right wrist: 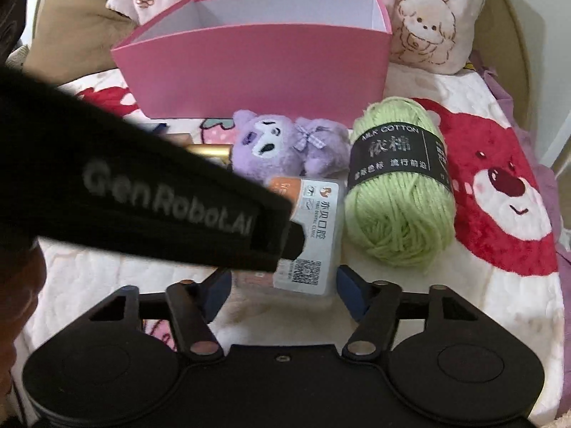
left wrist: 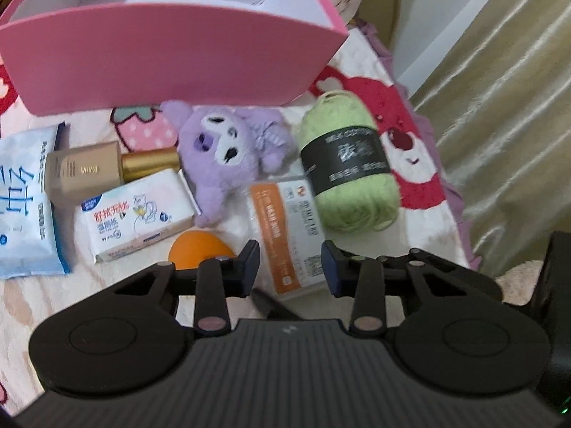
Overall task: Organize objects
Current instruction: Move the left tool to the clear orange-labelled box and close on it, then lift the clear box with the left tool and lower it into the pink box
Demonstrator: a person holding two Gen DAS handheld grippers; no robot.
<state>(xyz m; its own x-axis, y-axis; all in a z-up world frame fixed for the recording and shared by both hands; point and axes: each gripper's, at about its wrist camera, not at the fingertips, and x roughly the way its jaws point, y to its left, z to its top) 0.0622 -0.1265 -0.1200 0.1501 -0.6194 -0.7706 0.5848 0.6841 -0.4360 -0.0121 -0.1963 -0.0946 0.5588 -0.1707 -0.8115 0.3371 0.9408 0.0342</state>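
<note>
A small clear case with an orange and white card (left wrist: 289, 221) (right wrist: 317, 221) lies on the blanket. My left gripper (left wrist: 291, 264) hovers over its near end with a finger on each side; a pale strip shows beside the left pad, so it is open. Seen from the right wrist, the left gripper's black housing (right wrist: 142, 196) crosses from the left and its finger (right wrist: 294, 240) rests over the case. My right gripper (right wrist: 283, 285) stands open around the same case's near end, with gaps on both sides. Behind stands an open pink box (left wrist: 178, 60) (right wrist: 257, 71), white inside.
A purple plush (left wrist: 221, 157) (right wrist: 282, 146) and a green yarn ball (left wrist: 353, 178) (right wrist: 396, 192) lie just beyond the case. To the left are a wet-wipes pack (left wrist: 139, 214), a blue tissue pack (left wrist: 21, 207), a beige bottle (left wrist: 89, 171) and an orange sponge (left wrist: 200, 249).
</note>
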